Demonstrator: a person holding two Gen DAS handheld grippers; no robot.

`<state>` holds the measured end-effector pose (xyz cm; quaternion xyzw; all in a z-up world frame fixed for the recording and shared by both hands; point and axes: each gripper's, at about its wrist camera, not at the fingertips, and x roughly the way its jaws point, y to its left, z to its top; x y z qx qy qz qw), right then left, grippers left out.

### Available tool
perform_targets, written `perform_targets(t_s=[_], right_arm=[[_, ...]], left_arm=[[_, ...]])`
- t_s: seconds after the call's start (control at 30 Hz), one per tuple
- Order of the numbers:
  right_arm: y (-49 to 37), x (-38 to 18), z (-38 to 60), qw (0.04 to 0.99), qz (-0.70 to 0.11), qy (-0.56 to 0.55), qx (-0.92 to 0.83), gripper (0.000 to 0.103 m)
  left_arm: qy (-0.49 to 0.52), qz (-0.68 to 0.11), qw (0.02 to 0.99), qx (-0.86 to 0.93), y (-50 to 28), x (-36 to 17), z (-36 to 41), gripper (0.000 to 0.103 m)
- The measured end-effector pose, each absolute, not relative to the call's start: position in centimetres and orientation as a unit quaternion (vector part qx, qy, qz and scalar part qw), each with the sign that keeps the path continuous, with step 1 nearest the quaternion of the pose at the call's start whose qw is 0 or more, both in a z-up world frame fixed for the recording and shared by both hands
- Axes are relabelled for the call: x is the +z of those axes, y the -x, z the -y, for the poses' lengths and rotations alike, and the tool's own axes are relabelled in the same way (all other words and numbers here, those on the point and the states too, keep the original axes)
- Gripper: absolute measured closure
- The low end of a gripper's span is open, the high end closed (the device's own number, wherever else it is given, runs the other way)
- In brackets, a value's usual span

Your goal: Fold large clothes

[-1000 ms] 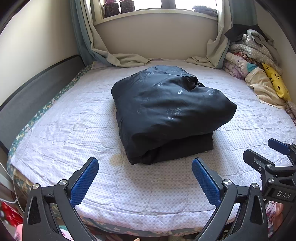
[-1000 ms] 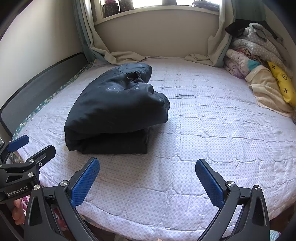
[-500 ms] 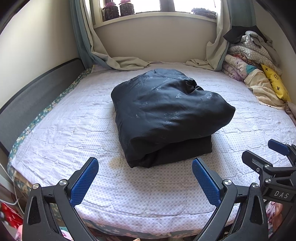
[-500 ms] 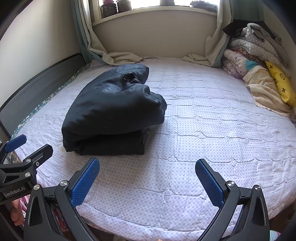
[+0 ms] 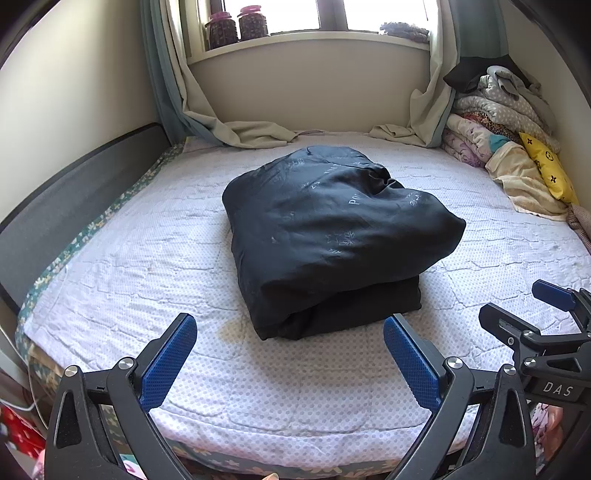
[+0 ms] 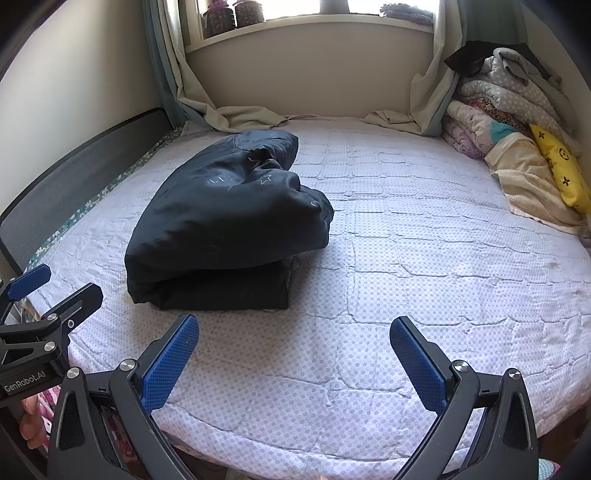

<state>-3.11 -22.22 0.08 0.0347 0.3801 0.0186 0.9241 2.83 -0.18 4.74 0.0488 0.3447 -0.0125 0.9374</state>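
A large dark navy garment [image 5: 332, 236] lies folded into a thick bundle in the middle of the bed; in the right wrist view the same bundle [image 6: 225, 229] sits left of centre. My left gripper [image 5: 290, 360] hangs open over the near edge of the bed, just short of the bundle, with nothing between its blue pads. My right gripper [image 6: 295, 363] is open too, over bare bedding to the right of the bundle. Each gripper shows at the edge of the other's view: the right one [image 5: 543, 325] and the left one [image 6: 40, 306].
The bed has a white dotted quilted cover [image 5: 147, 266] and a dark headboard [image 5: 74, 177] along the left. Piled blankets and a yellow cushion [image 5: 546, 173] fill the far right corner. Curtains [image 5: 236, 129] drape onto the bed below the window sill with jars [image 5: 236, 26].
Both grippers have drawn back and tilted up slightly, so the bundle sits a little lower and farther in both views. The garment itself has not moved.
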Motion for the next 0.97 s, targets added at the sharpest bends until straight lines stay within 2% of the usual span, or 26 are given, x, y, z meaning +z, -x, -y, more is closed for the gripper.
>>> perform_targets(t_s=[0.7, 0.97], right_arm=[[3.46, 0.38, 22.10, 0.927, -0.373, -0.028, 0.016, 0.000], [3.23, -0.04, 22.33, 0.923, -0.383, -0.035, 0.015, 0.000]], left_arm=[[-0.017, -0.353, 0.935, -0.036, -2.92, 4.78, -0.48, 0.001], [-0.028, -0.334, 0.942, -0.035, -2.52, 5.12, -0.26, 0.001]])
